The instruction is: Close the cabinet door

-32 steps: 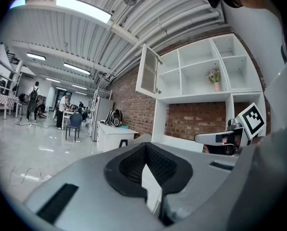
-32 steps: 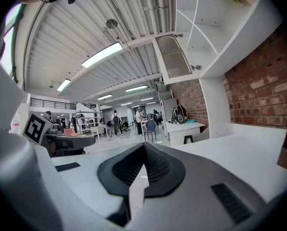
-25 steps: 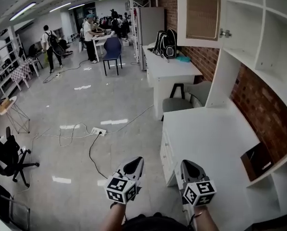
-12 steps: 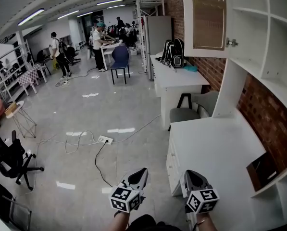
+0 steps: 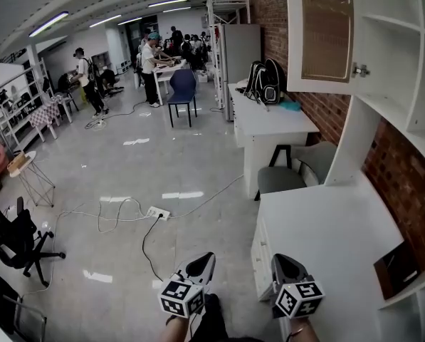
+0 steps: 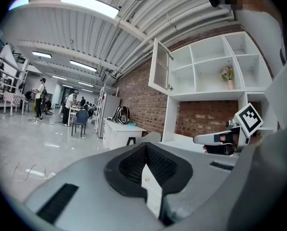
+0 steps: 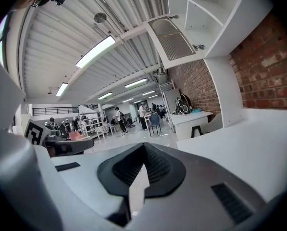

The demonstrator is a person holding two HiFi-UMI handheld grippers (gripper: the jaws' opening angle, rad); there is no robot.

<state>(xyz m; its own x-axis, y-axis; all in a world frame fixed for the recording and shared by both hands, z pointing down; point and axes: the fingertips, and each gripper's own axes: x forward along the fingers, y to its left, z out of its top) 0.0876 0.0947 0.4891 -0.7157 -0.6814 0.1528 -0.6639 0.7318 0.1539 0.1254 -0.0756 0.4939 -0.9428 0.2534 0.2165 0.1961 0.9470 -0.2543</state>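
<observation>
Left gripper (image 5: 200,263) and right gripper (image 5: 285,265) are both clenched on nothing, held low, side by side and pointing forward, as a second ago. The forearms are cut off at the bottom edge. The cabinet door (image 5: 324,34) hangs open, now further right in the head view, high above the white desk (image 5: 326,226) and well apart from both grippers

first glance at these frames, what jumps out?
The cabinet door hangs open at the upper right of the head view, swung out from the white shelving above the white counter. The left gripper and right gripper sit low at the bottom edge, jaws together and empty, well short of the door. People stand at the far end of the room.
</observation>
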